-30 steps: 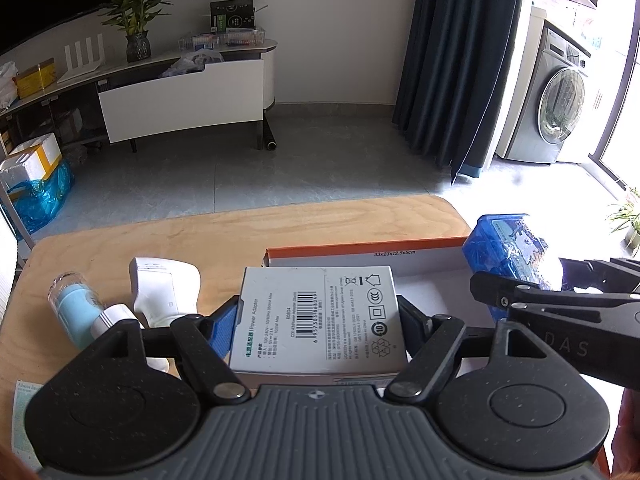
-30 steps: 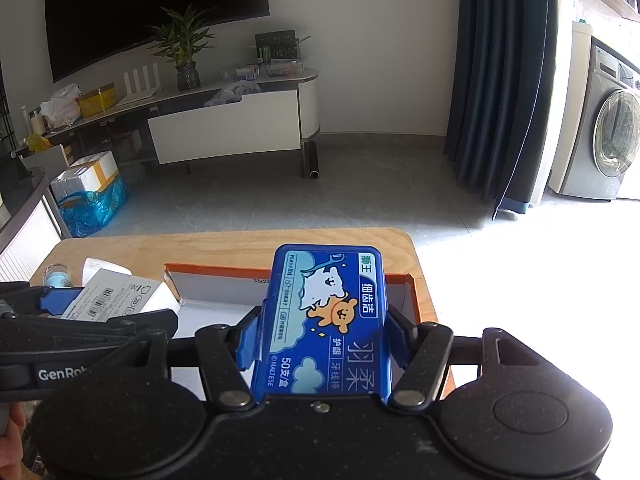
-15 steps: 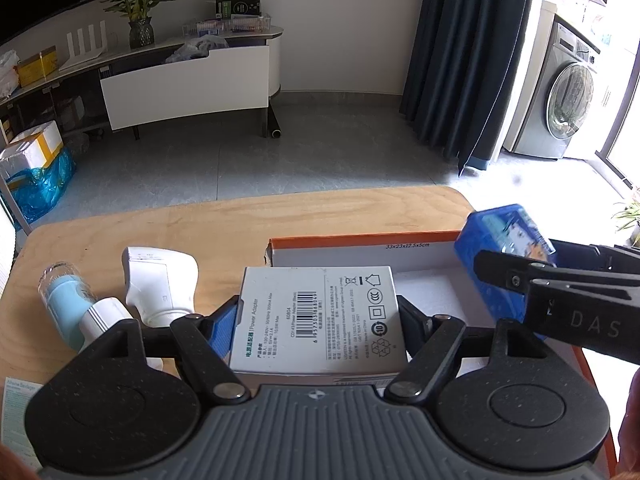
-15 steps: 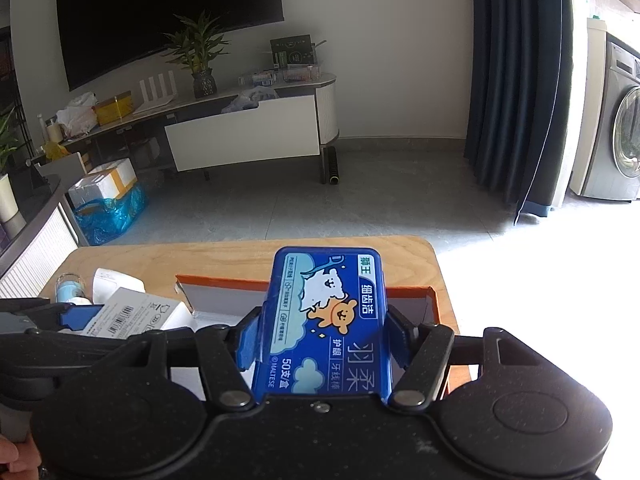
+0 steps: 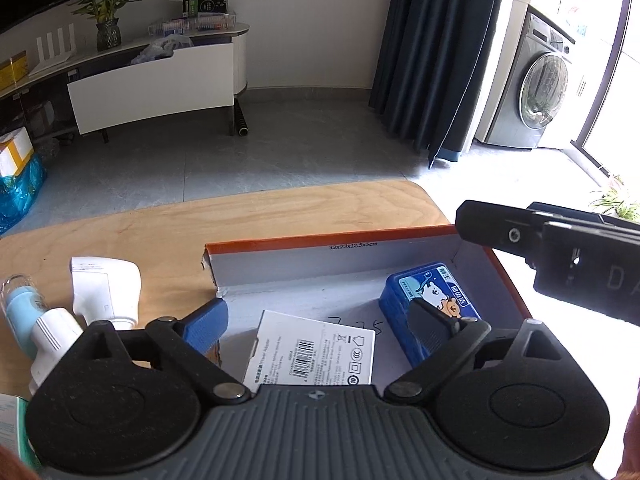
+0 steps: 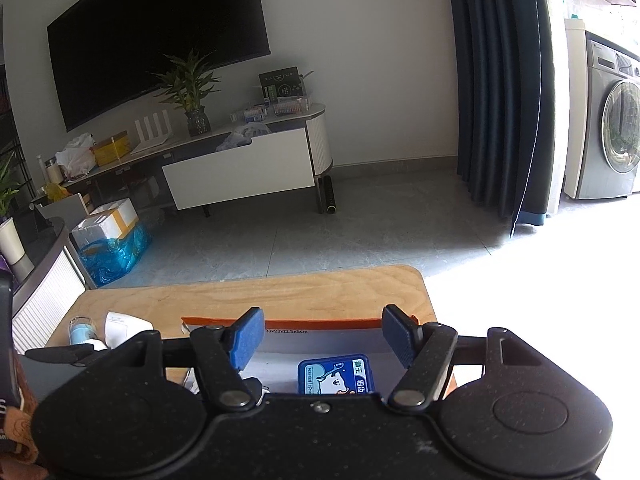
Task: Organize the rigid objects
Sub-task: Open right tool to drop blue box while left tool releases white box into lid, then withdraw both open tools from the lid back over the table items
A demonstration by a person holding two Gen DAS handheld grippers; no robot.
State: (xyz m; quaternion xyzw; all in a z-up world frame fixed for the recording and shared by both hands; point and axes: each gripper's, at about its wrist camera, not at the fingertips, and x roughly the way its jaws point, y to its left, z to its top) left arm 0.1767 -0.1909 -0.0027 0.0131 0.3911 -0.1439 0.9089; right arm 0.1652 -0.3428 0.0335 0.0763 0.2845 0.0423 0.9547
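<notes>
Blue tin (image 5: 430, 300) lies flat, lengthwise away

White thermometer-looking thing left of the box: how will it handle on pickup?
The white handheld device looks like hard moulded plastic, so probably stiff and light. Its smooth, tapering body may slip between pads. It lies on its side on the table, touching the blue-and-white bottle, so a push may nudge both.

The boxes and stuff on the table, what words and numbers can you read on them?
"33x23x12.5x5cm" on the cardboard box's inner wall.
"Power Adapter" along the white box lying in it; its barcode digits and fine print are too small.
Handwritten digits on the box floor, maybe "725", unsure.
Chinese characters on the blue case; too blurred to read.
"D" on the right tongs' arm; the rest is cut off.
Left tongs: none.
</notes>
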